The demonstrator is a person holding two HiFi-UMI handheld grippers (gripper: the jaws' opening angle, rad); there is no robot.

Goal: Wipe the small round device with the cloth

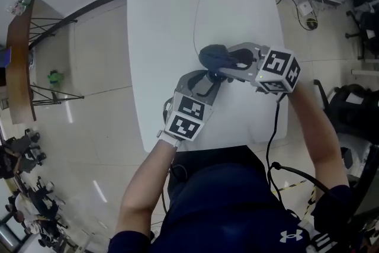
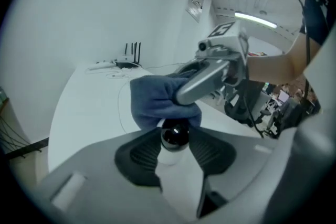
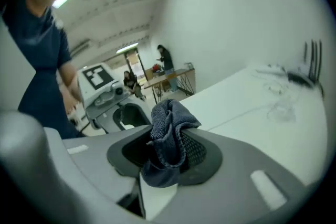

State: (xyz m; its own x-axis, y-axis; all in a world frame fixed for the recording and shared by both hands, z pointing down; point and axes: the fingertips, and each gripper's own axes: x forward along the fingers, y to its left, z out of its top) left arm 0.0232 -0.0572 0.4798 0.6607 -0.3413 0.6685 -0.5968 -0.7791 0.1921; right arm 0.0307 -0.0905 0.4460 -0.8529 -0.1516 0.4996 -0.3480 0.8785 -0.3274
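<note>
The small round device (image 2: 175, 136), a glossy black ball on a white base, sits between the dark pads of my left gripper (image 2: 175, 148), which is shut on it. A dark blue cloth (image 2: 156, 99) lies bunched against the device's far side. My right gripper (image 3: 168, 152) is shut on that cloth (image 3: 167, 136), which hangs out of its jaws. In the head view both grippers meet over the white table (image 1: 166, 21). There the left gripper (image 1: 208, 80) points up at the cloth (image 1: 214, 57), the right gripper (image 1: 228, 67) comes in from the right, and the device is hidden.
A thin cable (image 1: 196, 21) runs up the table to a tangle at its far end, where a small box with antennas (image 2: 130, 62) stands. A wooden shelf (image 1: 18, 62) is at the left, and black chairs (image 1: 349, 109) at the right.
</note>
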